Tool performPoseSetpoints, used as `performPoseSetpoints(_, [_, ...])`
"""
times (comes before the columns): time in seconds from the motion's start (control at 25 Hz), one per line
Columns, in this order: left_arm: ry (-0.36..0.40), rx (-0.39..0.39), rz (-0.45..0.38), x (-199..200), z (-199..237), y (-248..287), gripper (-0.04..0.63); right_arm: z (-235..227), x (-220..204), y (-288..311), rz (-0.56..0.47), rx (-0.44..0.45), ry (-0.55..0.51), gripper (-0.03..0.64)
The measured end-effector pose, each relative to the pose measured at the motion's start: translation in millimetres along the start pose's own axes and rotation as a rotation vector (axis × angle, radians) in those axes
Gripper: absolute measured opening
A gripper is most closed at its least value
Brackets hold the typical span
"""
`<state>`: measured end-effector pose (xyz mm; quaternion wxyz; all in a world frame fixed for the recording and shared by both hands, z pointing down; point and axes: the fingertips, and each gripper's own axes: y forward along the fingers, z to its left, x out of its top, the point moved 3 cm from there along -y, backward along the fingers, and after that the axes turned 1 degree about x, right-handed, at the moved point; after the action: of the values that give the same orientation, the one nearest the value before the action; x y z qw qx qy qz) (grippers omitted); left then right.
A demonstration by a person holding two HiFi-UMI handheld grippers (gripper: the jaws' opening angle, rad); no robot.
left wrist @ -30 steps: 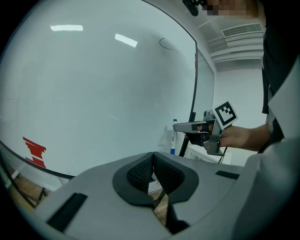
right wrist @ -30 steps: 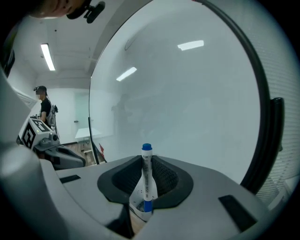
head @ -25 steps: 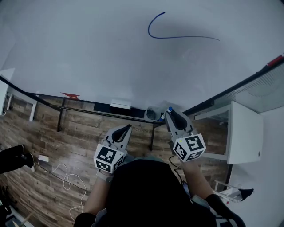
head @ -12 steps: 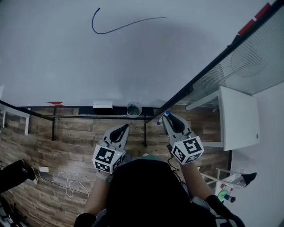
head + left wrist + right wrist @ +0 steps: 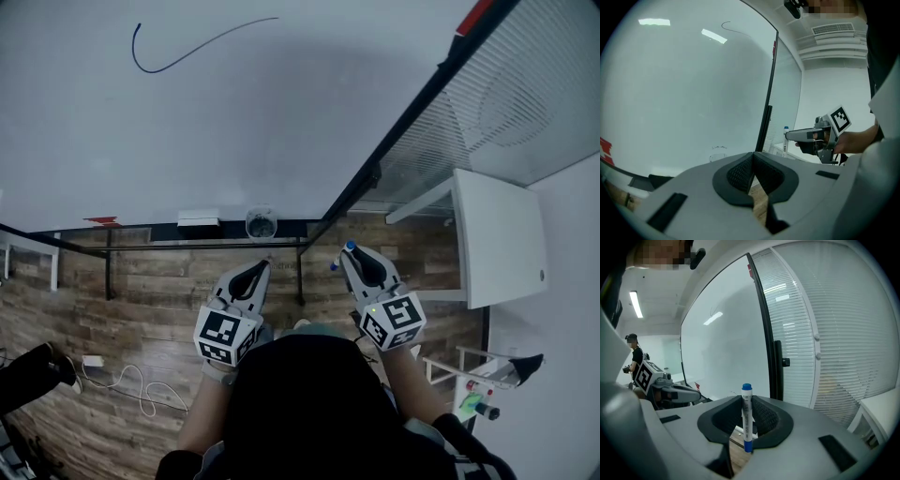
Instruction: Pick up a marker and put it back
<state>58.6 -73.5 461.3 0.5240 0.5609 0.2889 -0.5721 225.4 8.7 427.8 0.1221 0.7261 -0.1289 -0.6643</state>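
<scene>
A white marker with blue cap point(image 5: 747, 418) stands upright between the jaws of my right gripper point(image 5: 748, 405), which is shut on it. In the head view the right gripper point(image 5: 350, 255) is at centre right, and the marker's blue tip point(image 5: 349, 247) pokes out beside the whiteboard's black frame. My left gripper point(image 5: 260, 270) hangs level with it to the left, jaws shut with nothing between them. The left gripper view shows its closed jaws point(image 5: 753, 158), with the right gripper point(image 5: 812, 136) and the marker point(image 5: 786, 140) beyond. A blue line point(image 5: 178, 52) is drawn on the whiteboard.
A clear pen cup point(image 5: 261, 223) and a white eraser point(image 5: 198, 217) sit on the whiteboard's ledge. The board's black frame point(image 5: 403, 122) runs diagonally, with a blinds-covered glass wall point(image 5: 506, 103) and a white cabinet point(image 5: 492, 239) to the right. A white cable point(image 5: 131, 380) lies on the wood floor.
The view has swung right: the blue line, cup and eraser have slid left and more of the glass wall shows. Both grippers hold their pose, the right still gripping the marker.
</scene>
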Motion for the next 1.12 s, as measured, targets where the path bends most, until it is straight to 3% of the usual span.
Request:
performPoseSetpoints(0.52, [-0.007, 0.071, -0.002, -2, -4, -6, 0.020, -6, -9, 6, 0.012, 0.059, 0.004, 0.094])
performPoseSetpoints(1.12, [-0.039, 0.233, -0.016, -7, 39, -52, 0.021, 34, 22, 75, -0.011, 0.204, -0.063, 0.094])
